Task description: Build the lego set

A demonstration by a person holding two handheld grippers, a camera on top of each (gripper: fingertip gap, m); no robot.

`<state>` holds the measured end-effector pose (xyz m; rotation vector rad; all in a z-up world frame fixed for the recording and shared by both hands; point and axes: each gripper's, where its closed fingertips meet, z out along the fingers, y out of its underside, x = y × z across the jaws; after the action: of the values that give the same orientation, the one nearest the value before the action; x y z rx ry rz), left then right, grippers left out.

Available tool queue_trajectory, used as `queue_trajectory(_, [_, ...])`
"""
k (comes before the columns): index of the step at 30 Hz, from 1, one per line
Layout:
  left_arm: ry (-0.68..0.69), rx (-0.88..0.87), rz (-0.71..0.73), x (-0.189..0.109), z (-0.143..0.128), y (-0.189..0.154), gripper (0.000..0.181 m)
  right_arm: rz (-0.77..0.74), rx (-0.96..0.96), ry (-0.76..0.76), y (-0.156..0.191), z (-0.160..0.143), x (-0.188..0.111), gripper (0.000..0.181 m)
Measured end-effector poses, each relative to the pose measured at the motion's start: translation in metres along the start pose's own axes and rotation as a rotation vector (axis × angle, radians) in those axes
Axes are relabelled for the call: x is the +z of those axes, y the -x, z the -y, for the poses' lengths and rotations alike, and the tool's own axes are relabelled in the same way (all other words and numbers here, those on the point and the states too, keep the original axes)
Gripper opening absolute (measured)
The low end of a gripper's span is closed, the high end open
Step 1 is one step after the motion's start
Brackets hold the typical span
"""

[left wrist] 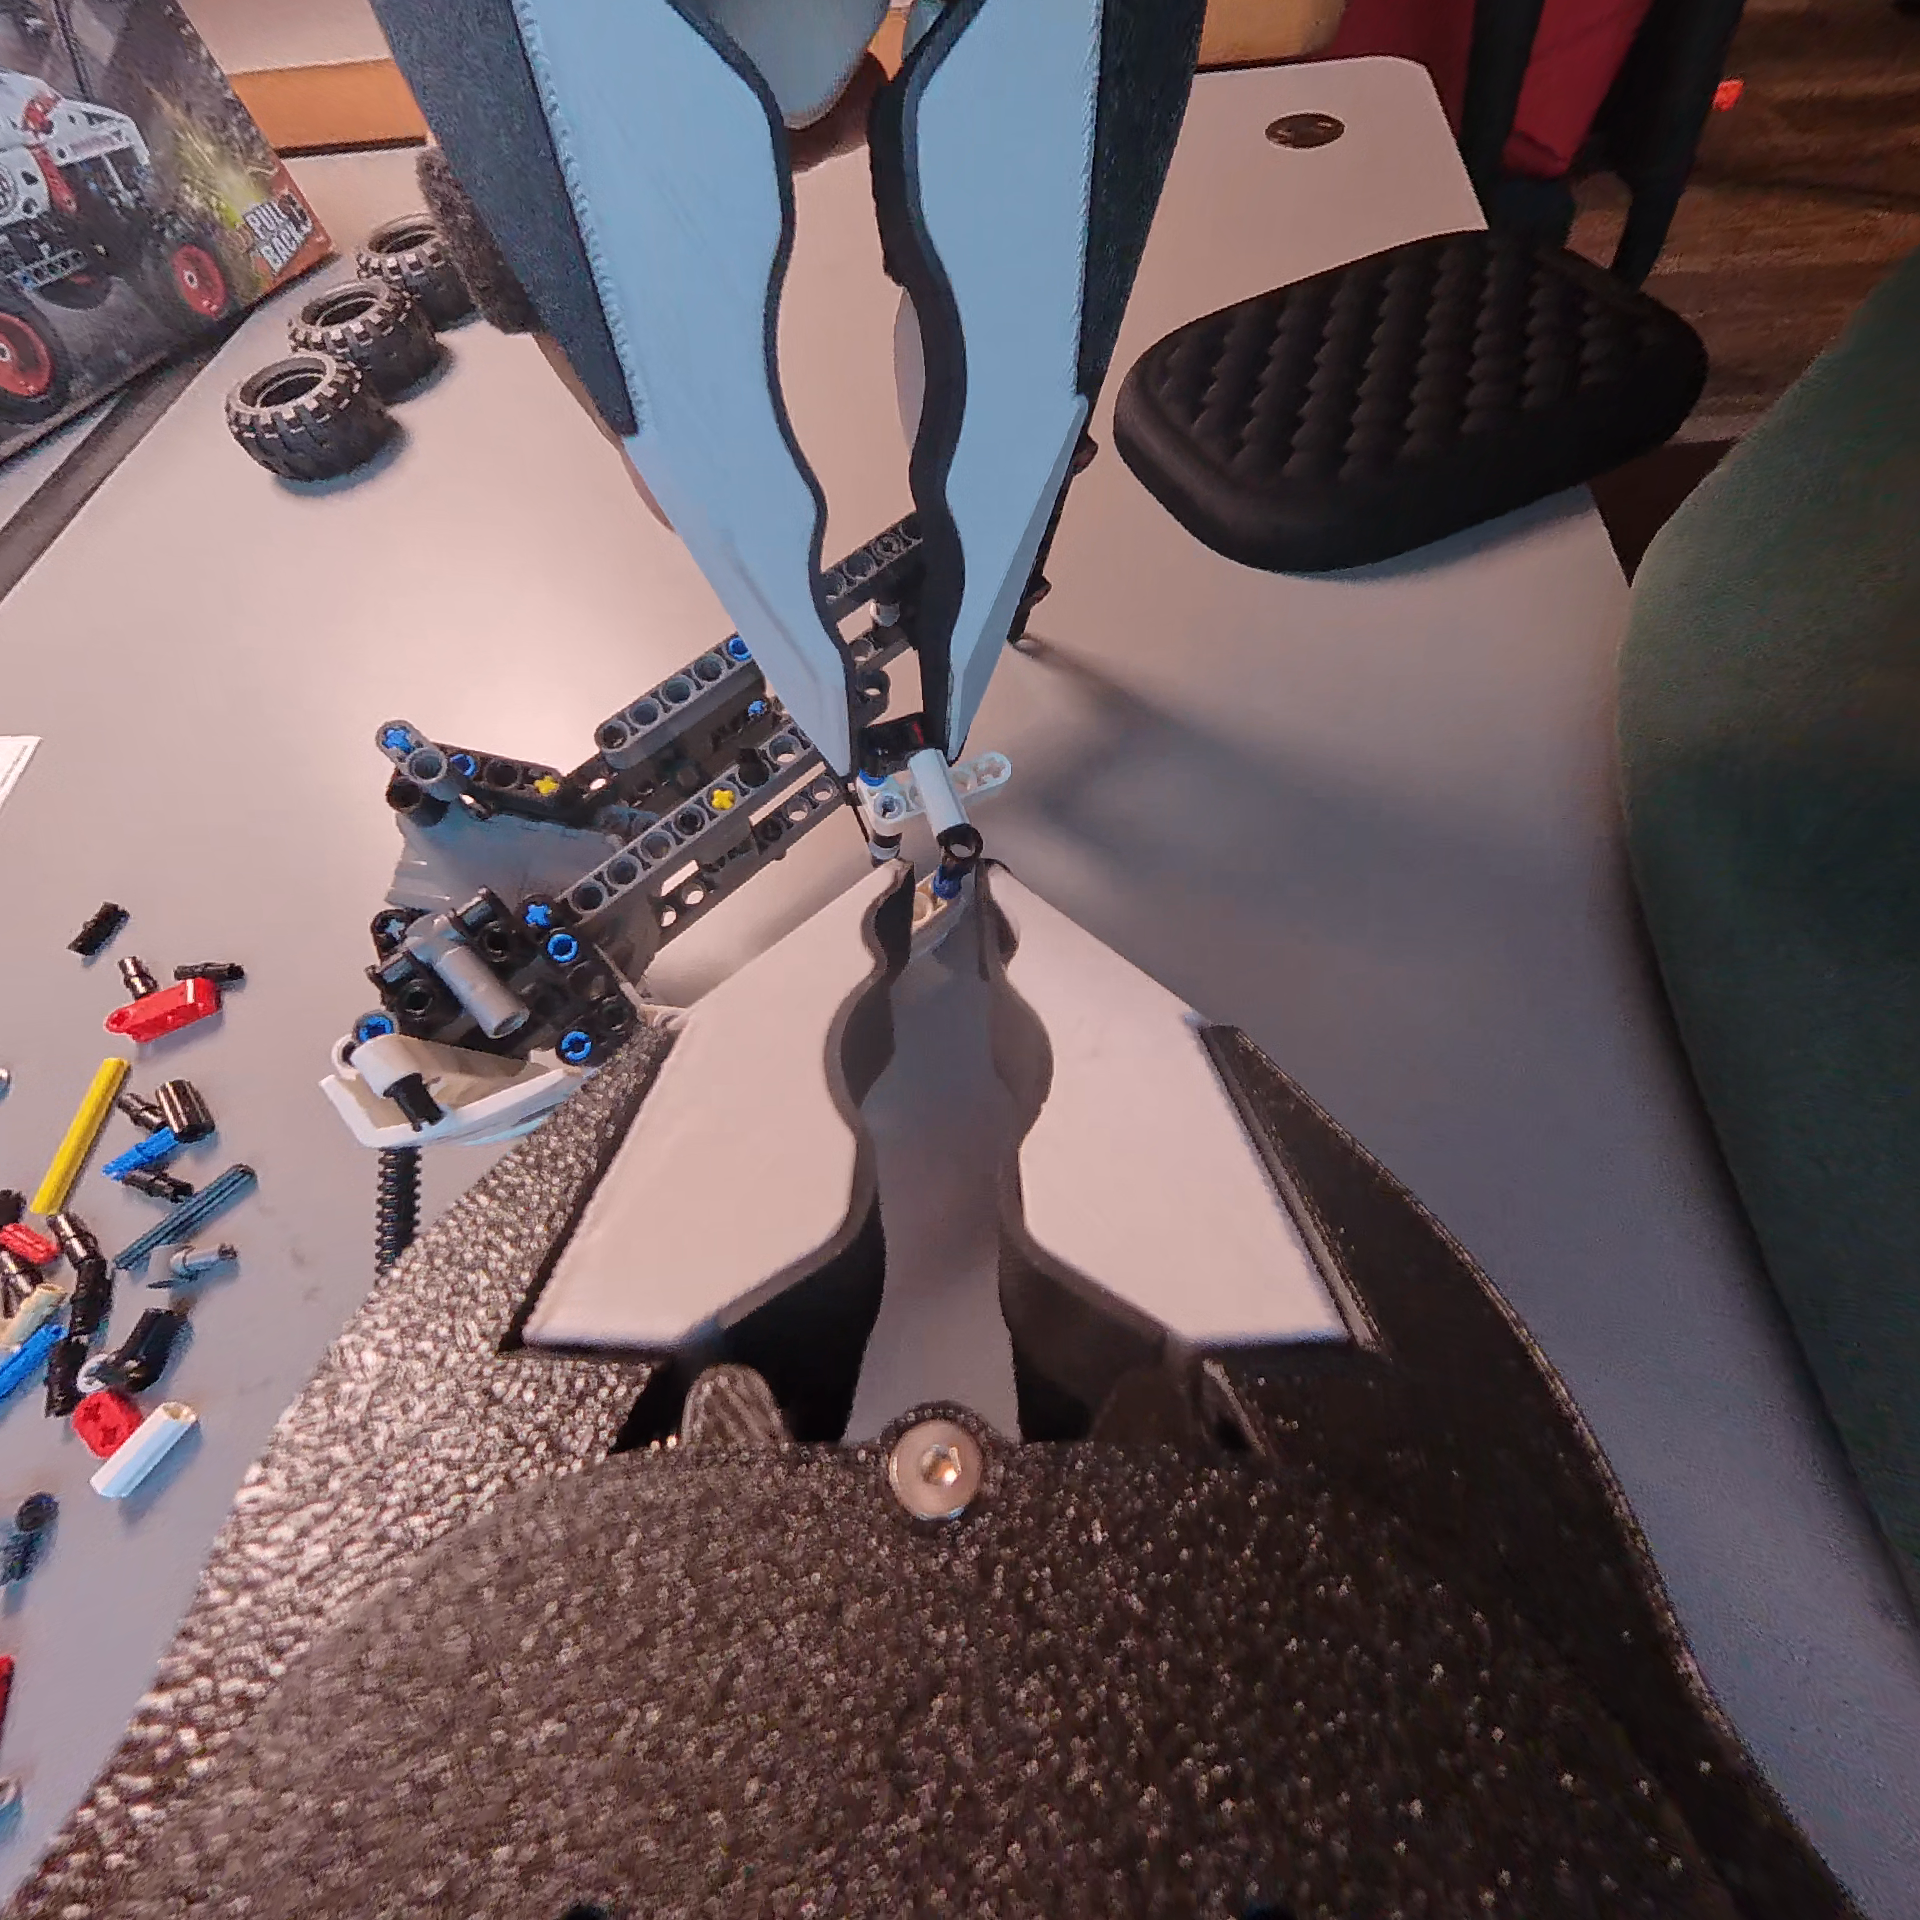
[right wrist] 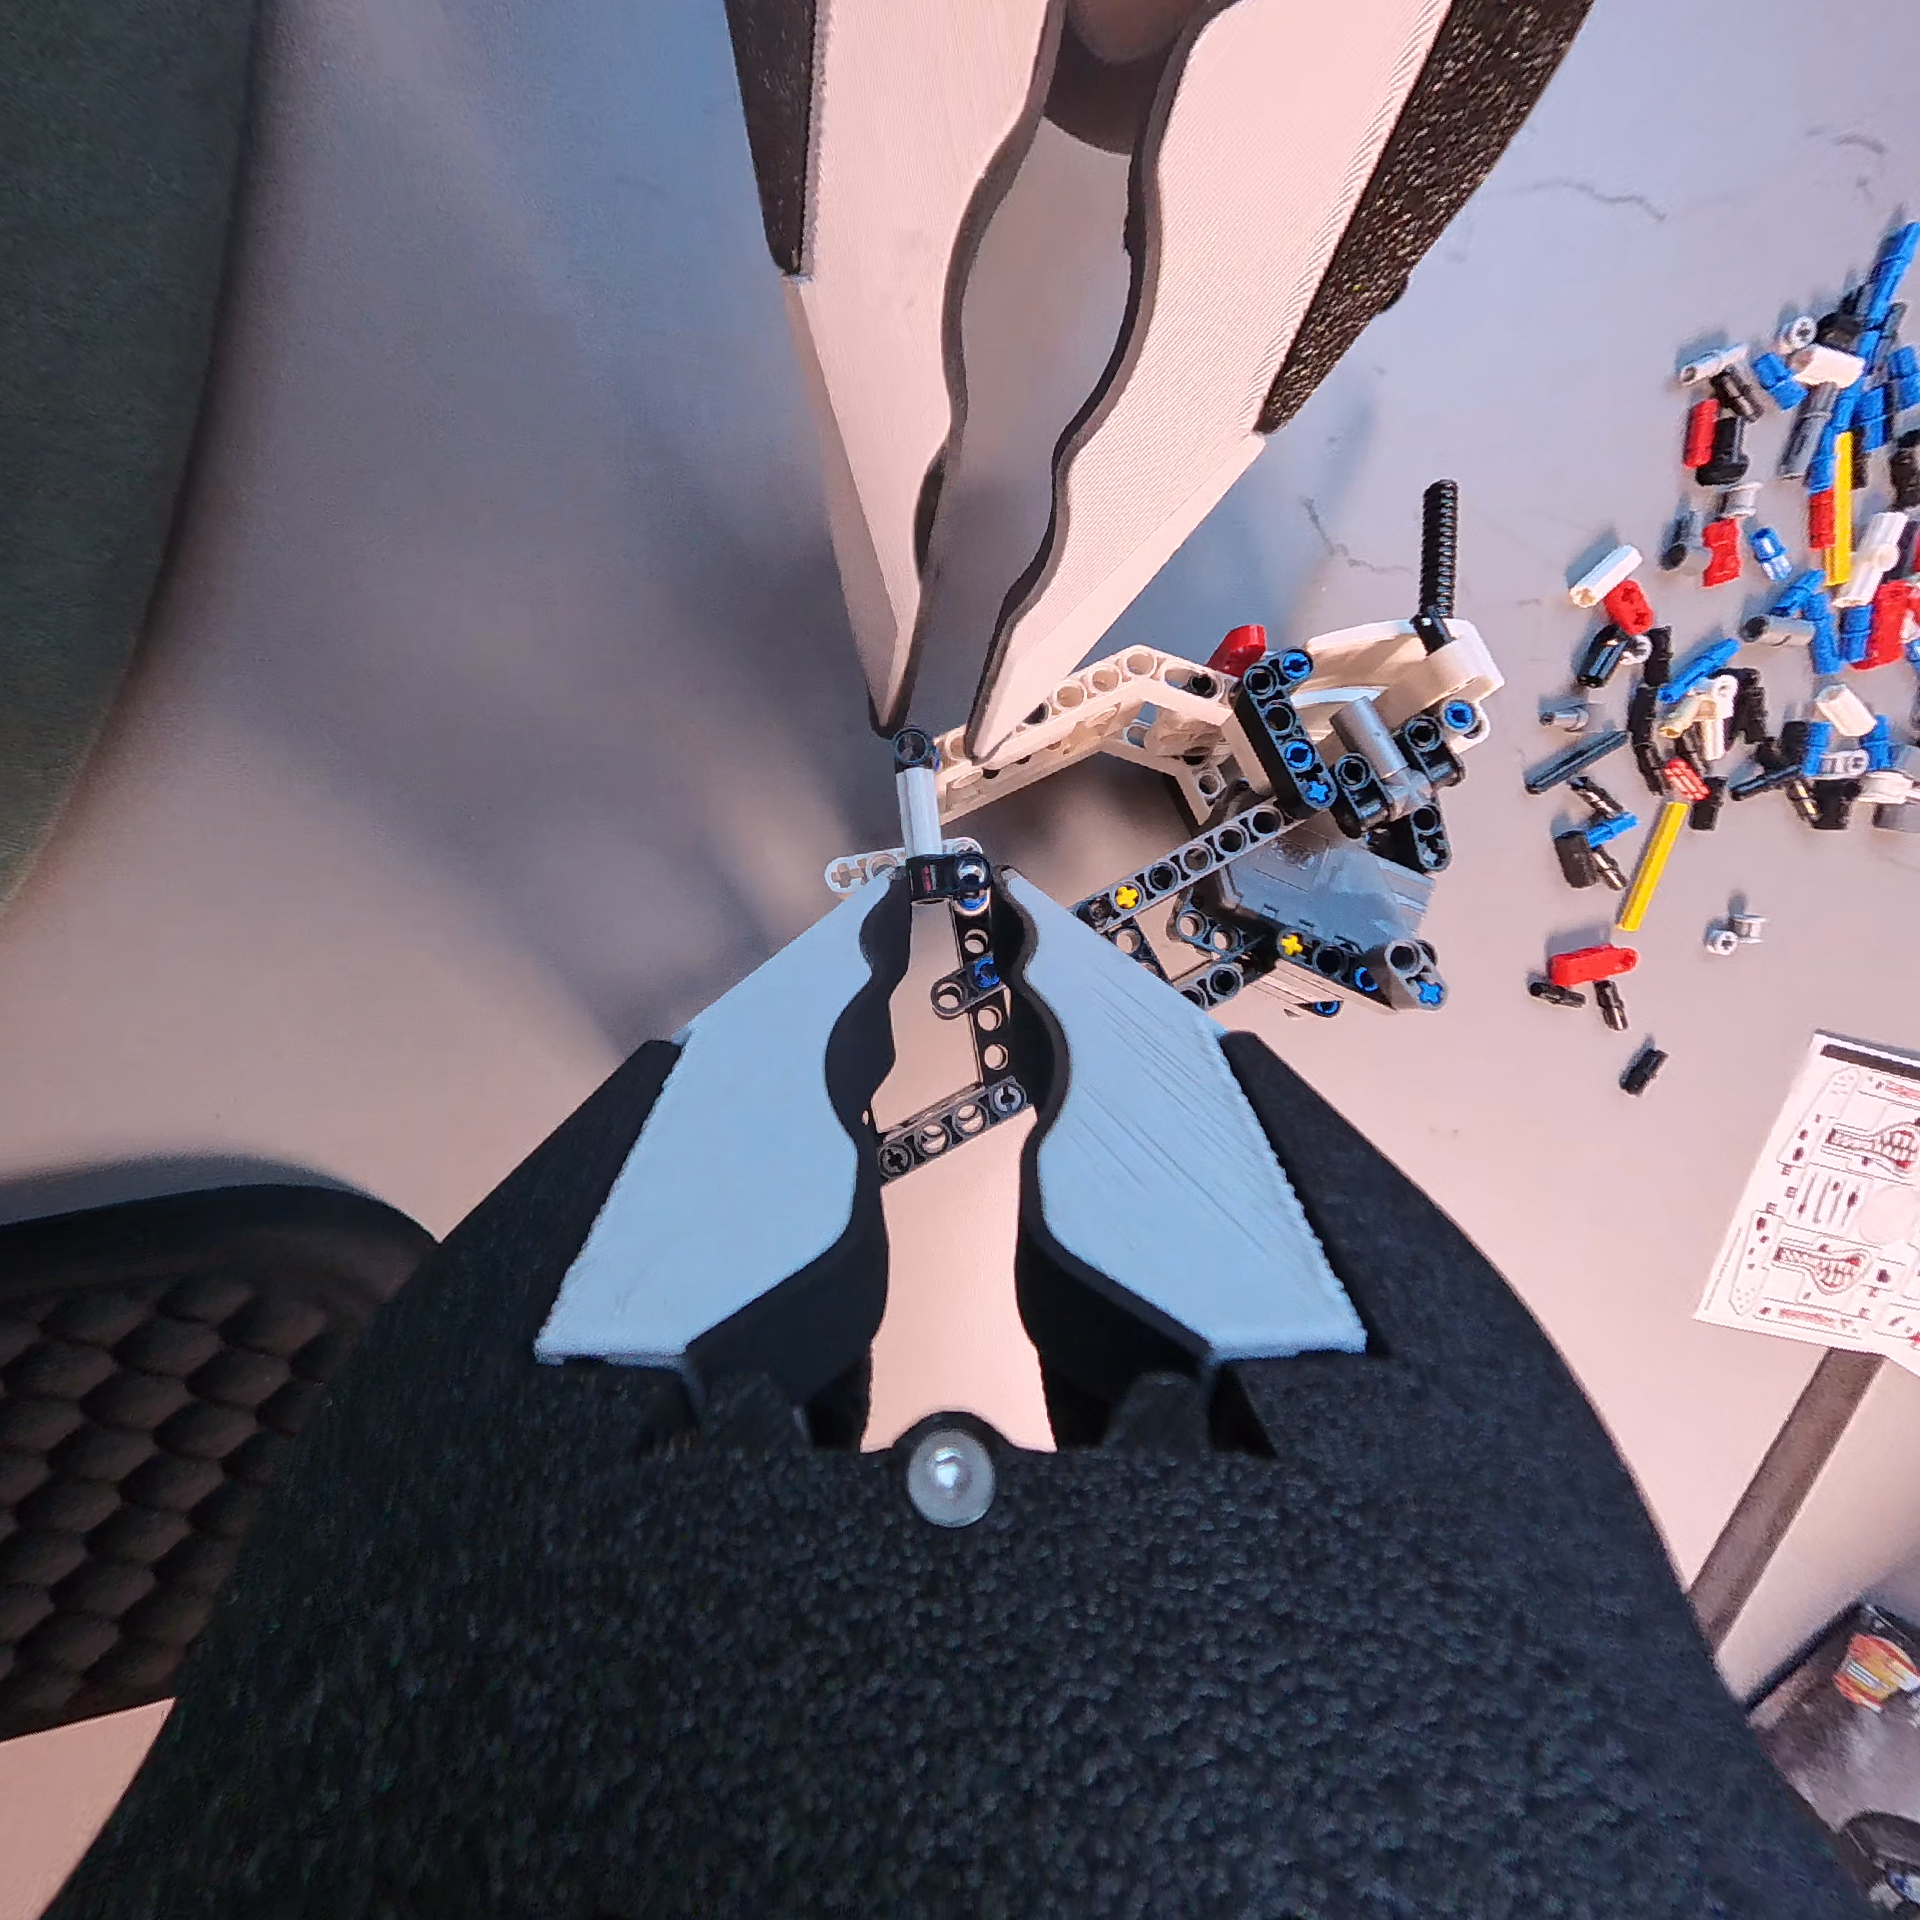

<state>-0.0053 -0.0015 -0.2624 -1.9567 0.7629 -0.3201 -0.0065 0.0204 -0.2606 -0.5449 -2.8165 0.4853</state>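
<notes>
Grey bench (left wrist: 1299, 935) carries the Lego chassis (left wrist: 623, 831); your right tool (right wrist: 940, 888) and left tool (left wrist: 940, 894), both clamped, pinch its white-sleeved axle (left wrist: 940, 805). Push straight, keeping the frame steady.

Each camera sits on its own gripper, looking forward along the fingers and steeply down at the table (left wrist: 1299, 935) from close by. The two views face each other. Both share the chassis (left wrist: 582, 883) (right wrist: 1299, 894), the meeting fingertips and the loose parts (left wrist: 114, 1195) (right wrist: 1766, 623).
</notes>
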Motion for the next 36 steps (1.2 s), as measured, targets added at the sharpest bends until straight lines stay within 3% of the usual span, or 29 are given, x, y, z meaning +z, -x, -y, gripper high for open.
queue_trajectory(34, [-0.023,-0.031,0.013,0.0054,0.0051,0.0014,0.007,-0.059,0.104,0.002,-0.0012,-0.004,-0.0005,0.015])
queue_trajectory(36, [-0.022,-0.03,0.013,0.0056,0.0054,0.0016,0.007,-0.056,0.107,-0.011,-0.0012,-0.0041,-0.0008,0.023])
